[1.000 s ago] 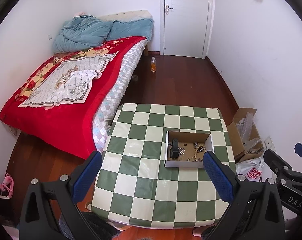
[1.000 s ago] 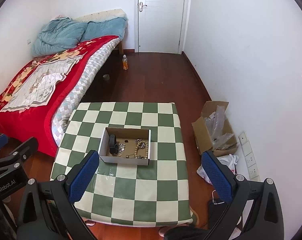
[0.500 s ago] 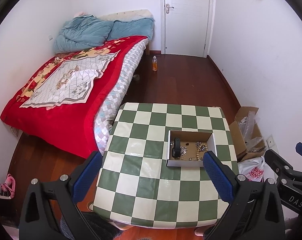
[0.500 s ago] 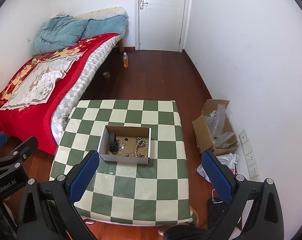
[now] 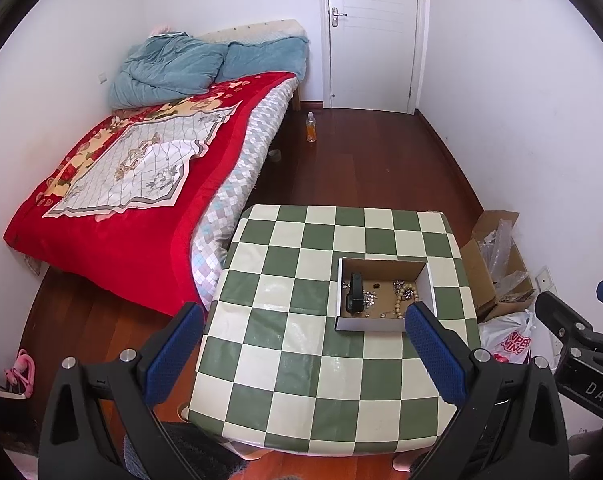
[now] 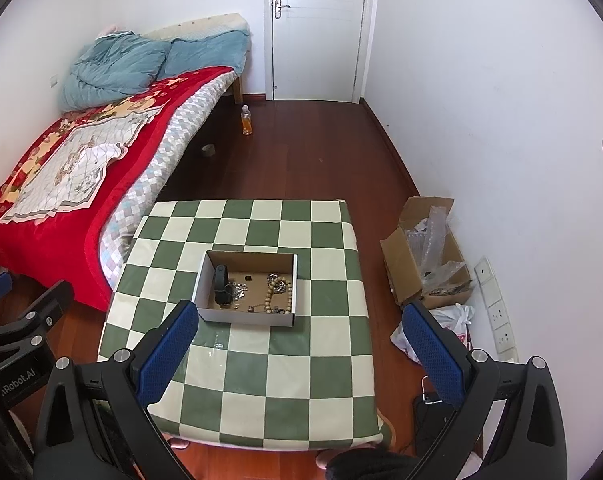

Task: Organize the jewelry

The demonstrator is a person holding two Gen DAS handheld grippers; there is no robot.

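A shallow cardboard box [image 5: 383,325] [image 6: 245,317] stands on the green-and-white checkered table [image 5: 301,344] [image 6: 261,372]. Inside lie a black watch [image 5: 356,299] [image 6: 221,285], a wooden bead bracelet [image 5: 404,296] [image 6: 278,292] and small silver pieces [image 6: 239,290]. My left gripper [image 5: 305,356] is open and empty, held high above the table's near side. My right gripper [image 6: 297,354] is open and empty, also high above the near side. Each gripper shows at the edge of the other's view.
A bed with a red cover [image 5: 113,200] stands left of the table. An open cardboard box with plastic wrap [image 6: 429,256] and a white bag [image 5: 509,340] sit on the floor to the right. A bottle [image 6: 246,121] stands near the closed door [image 6: 317,28].
Both grippers have drifted slightly back and up, so the table and box sit a little lower and nearer the frame centre. Both stay open and empty.
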